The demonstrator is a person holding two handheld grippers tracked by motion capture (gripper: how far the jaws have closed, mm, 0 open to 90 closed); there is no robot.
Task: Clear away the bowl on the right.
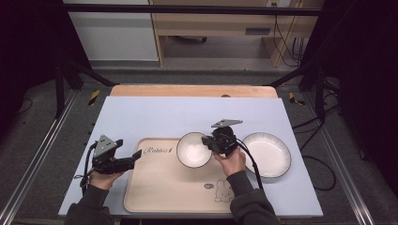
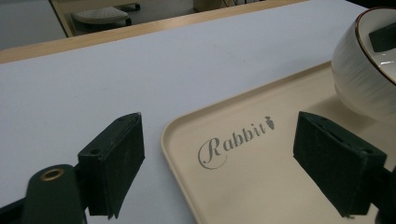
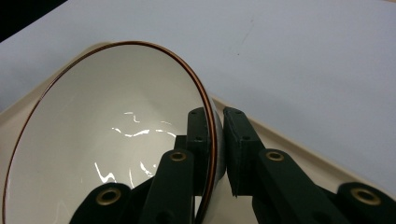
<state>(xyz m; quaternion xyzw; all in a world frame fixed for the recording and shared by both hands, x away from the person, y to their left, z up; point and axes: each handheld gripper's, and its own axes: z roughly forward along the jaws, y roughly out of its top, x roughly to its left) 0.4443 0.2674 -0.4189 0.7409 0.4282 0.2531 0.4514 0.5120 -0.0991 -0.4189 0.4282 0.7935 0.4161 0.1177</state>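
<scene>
Beige rectangular plastic tray (image 1: 164,187), printed with "Rabbit" script and a small cartoon rabbit, lies on a pale blue-grey mat (image 1: 141,115) covering the wooden table (image 1: 187,90). Right gripper (image 1: 217,143), held in the person's right hand (image 1: 231,161), has its jaws clamped on the rim of a white glazed bowl with a thin brown edge line (image 1: 192,150); the right gripper view shows one jaw inside the bowl (image 3: 102,140) and the other outside, with the wall pinched between the pads. In the high view, the bowl is at the tray's far right corner; in the left gripper view the bowl (image 2: 362,79) is tilted, its underside casting a shadow on the tray (image 2: 261,177); whether it touches the tray cannot be told. A white ribbed round plate (image 1: 266,154) sits on the mat just right of the tray, near the right hand. Left gripper (image 1: 133,157), in the person's left hand (image 1: 104,178), is at the tray's left edge, its jaws wide apart and holding nothing; in its own view one jaw is above the mat, the other above the tray.
</scene>
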